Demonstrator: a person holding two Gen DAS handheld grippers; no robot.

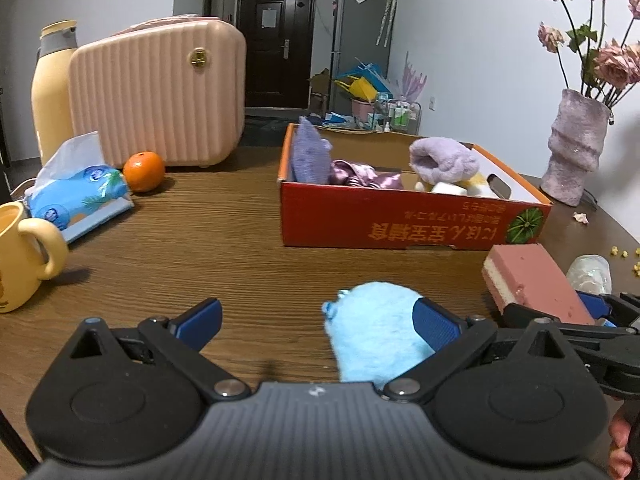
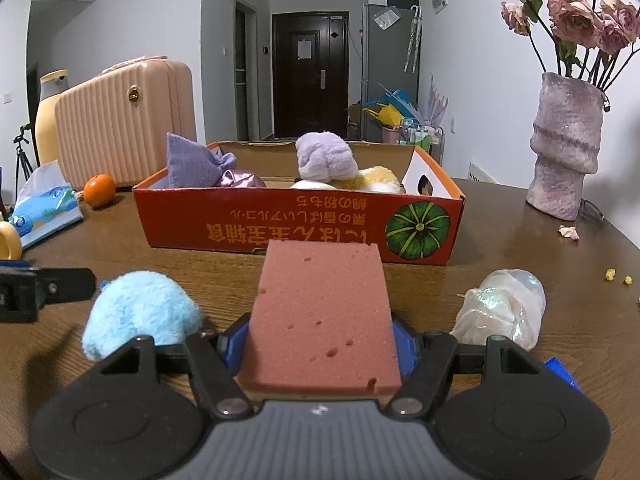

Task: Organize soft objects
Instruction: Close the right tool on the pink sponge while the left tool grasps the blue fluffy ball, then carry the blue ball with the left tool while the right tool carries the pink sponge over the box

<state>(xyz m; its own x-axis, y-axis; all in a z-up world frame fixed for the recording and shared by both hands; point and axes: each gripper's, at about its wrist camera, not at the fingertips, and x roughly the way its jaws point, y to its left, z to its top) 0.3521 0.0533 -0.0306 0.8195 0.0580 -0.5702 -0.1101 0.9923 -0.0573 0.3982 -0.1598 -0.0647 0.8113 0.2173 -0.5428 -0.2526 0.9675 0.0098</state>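
On the wood-grain table (image 1: pixel 208 240), seen from the left wrist, the left gripper (image 1: pixel 318 320) stands wide apart with nothing clamped; one fluffy light-blue plush (image 1: pixel 372 332) lies on the table just inside its right blue pad, whether touching it I cannot tell. Only this view shows a yellow mug (image 1: pixel 24 256) whole, at the left edge, and the sponge's cream underlayer beside its pink top: the pink sponge (image 1: pixel 536 280) sits at the right, caught in the other tool's black fingers. Beyond stands one red cardboard box (image 1: pixel 400 220), printed with a green pumpkin. It holds a ribbed purple knit piece (image 1: pixel 308 156), a glossy mauve satin piece (image 1: pixel 360 174) and a lilac plush bundle (image 1: pixel 444 160). One orange (image 1: pixel 144 171), one blue tissue pack (image 1: pixel 80 196), one ribbed pink suitcase (image 1: pixel 160 92), one cream bottle (image 1: pixel 54 88) and one rough lilac vase (image 1: pixel 576 144) of dried roses complete it.

From the right wrist, the right gripper (image 2: pixel 320 344) is clamped on the pink sponge (image 2: pixel 324 312), a porous, pitted slab reaching forward to the box (image 2: pixel 280 224); its blue pads press both sides. This view alone shows clearly a crinkled, pearly translucent bundle (image 2: pixel 504 308) on the right, and a yellow fuzzy item (image 2: pixel 376 178) in the box beside the lilac plush. The blue plush (image 2: pixel 140 312) lies left of the sponge, apart from it.
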